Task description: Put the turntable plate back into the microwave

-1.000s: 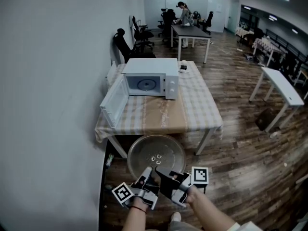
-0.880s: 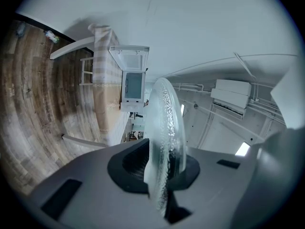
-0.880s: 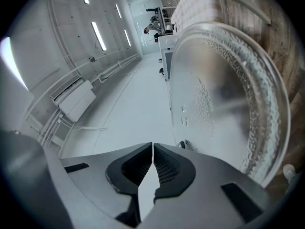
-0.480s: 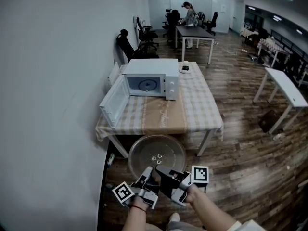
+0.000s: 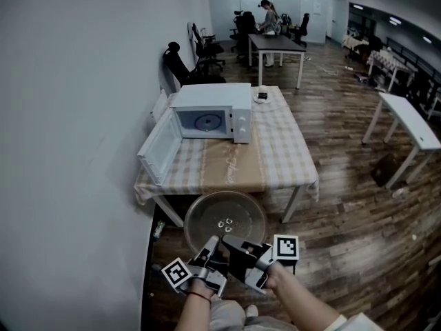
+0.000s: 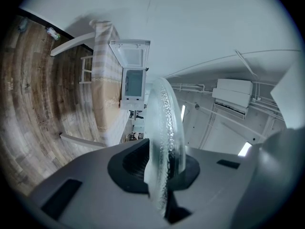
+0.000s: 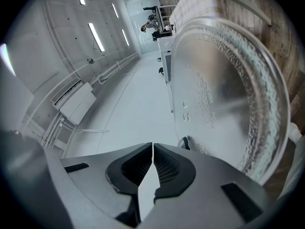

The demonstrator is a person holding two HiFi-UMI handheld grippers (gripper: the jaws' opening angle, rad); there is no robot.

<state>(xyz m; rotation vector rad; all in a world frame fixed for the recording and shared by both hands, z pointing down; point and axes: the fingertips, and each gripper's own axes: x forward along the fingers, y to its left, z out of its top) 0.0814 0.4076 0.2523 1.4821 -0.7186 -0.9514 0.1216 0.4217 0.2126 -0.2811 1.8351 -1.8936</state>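
The round glass turntable plate (image 5: 225, 219) is held level in front of me, short of the table (image 5: 275, 158). My left gripper (image 5: 212, 244) is shut on its near rim; in the left gripper view the plate (image 6: 167, 123) stands edge-on between the pads of that gripper (image 6: 161, 162). My right gripper (image 5: 231, 244) sits beside it at the same rim. In the right gripper view this gripper (image 7: 152, 150) is shut with nothing between its pads, and the plate (image 7: 224, 94) lies alongside it. The white microwave (image 5: 213, 102) stands on the table with its door (image 5: 158, 149) swung open to the left.
A small cup (image 5: 262, 95) stands on the table behind the microwave. A white wall runs along the left. Office chairs (image 5: 182, 64) and a dark table (image 5: 274, 45) with a person (image 5: 266, 14) are further back. A white side table (image 5: 408, 126) stands at the right.
Both grippers keep the same hold and place at the plate's near rim. The table and microwave have slid slightly left in the view.
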